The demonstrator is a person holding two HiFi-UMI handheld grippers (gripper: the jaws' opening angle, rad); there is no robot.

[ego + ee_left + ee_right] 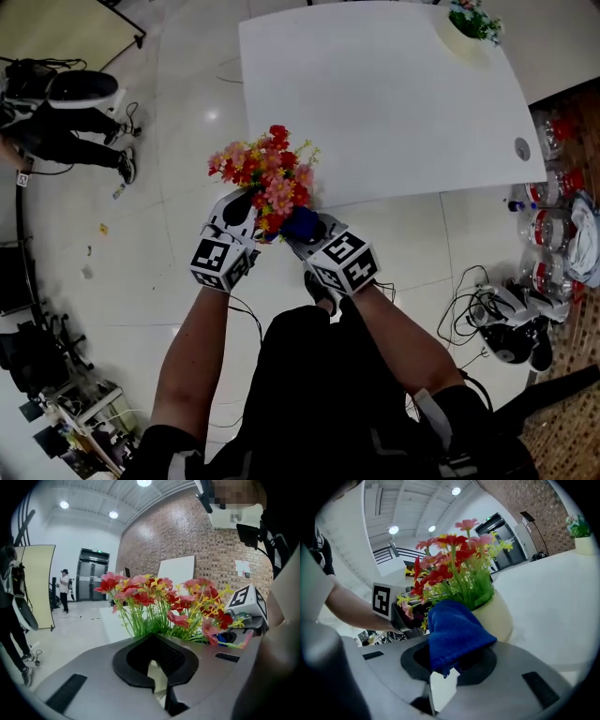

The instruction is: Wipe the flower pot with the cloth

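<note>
A cream flower pot [500,617] full of red, pink and yellow flowers [267,173] is held in the air just off the white table's [375,94] near edge. My left gripper [242,216] is shut on the pot's far side; in the left gripper view a cream sliver of pot [157,677] shows between its jaws under the flowers [159,602]. My right gripper [307,232] is shut on a blue cloth [454,634], which bulges out of the jaws and presses against the pot's side. In the head view the cloth [300,223] sits below the flowers and the pot itself is hidden.
A second potted plant [469,28] stands at the table's far right corner. A seated person [66,112] and gear are on the floor at left. Cables, bottles and equipment [525,309] lie at right. My legs are directly below.
</note>
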